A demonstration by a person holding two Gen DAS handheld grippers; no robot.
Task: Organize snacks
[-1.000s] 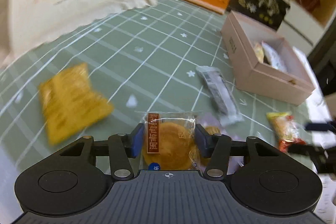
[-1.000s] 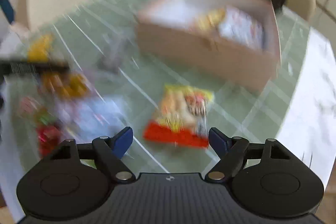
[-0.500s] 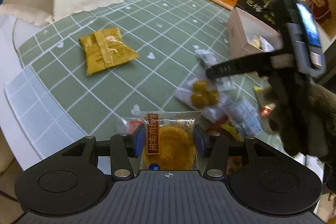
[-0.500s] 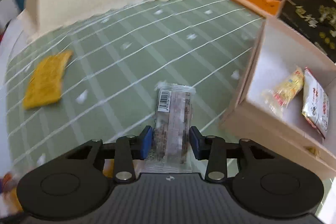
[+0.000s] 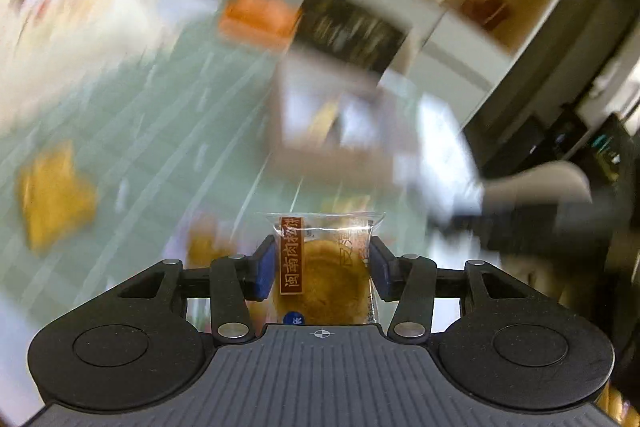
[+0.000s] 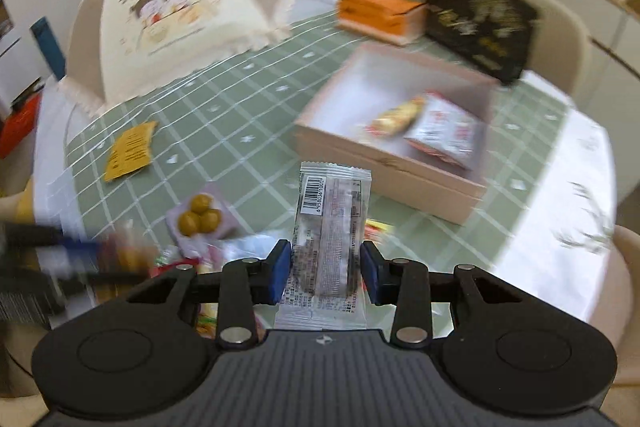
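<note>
Left claw [image 5: 322, 269] clamped on round pastry pack [image 5: 326, 267], right claw [image 6: 325, 273] on slim bar wrapper [image 6: 330, 227]; both aloft over table [image 6: 248, 115], short of open box [image 6: 394, 163]. Light, slick film; pastry crumbly: pinch gently mid-body.

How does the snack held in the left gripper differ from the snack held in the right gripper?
The round pastry pack in the left gripper is wide and golden brown behind clear wrap, with a brown label strip. The long bar pack in the right gripper is narrow, grey and dark, and shows a barcode at its far end, reaching further past the fingertips. Both are sealed in plastic, clamped by their side edges and held above the table.
</note>
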